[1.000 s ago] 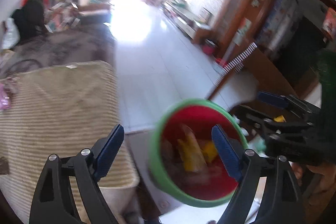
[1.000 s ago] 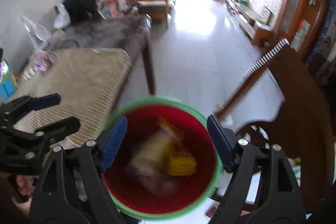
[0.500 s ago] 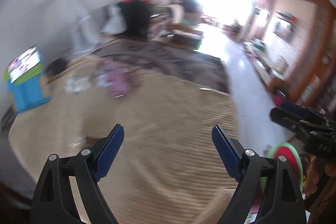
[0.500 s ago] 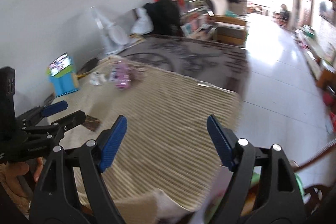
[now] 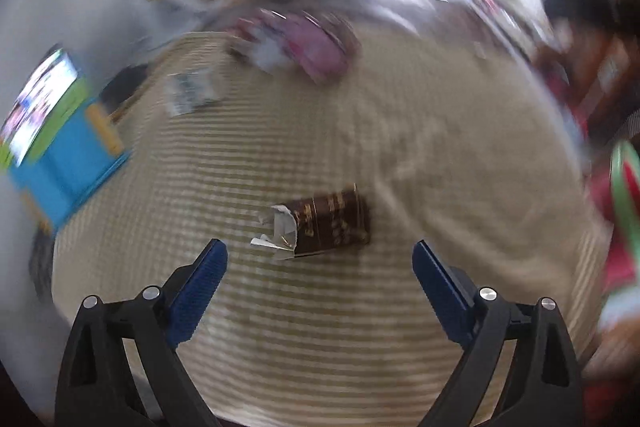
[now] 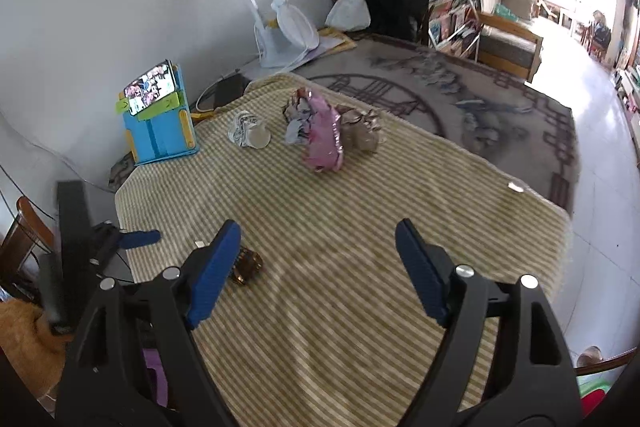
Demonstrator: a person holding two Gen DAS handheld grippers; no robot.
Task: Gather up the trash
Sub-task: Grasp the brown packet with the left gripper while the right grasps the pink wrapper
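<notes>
A brown snack wrapper (image 5: 328, 223) with a torn silver end lies on the striped cloth (image 5: 360, 327), just ahead of my left gripper (image 5: 318, 251). Its jaws are opening and nothing is between them. In the right wrist view the same wrapper (image 6: 246, 269) shows partly behind the left finger of my right gripper (image 6: 318, 231), which hangs open and empty over the cloth (image 6: 360, 247). Farther back lie a pink wrapper (image 6: 324, 135), a crumpled white piece (image 6: 250, 131) and a brown crumpled piece (image 6: 362, 131). The red bin with a green rim (image 5: 624, 183) sits at the right edge.
A blue phone stand (image 6: 158, 119) with a lit screen stands at the cloth's far left corner. A dark patterned cloth (image 6: 460, 99) covers the table beyond. One finger (image 6: 140, 238) of the left gripper shows at the left. White tiled floor (image 6: 600, 187) lies to the right.
Both grippers swung left from above the red bin to above the striped cloth. The bin now sits at the right edge. The left gripper tipped down toward the brown wrapper, its jaws wider.
</notes>
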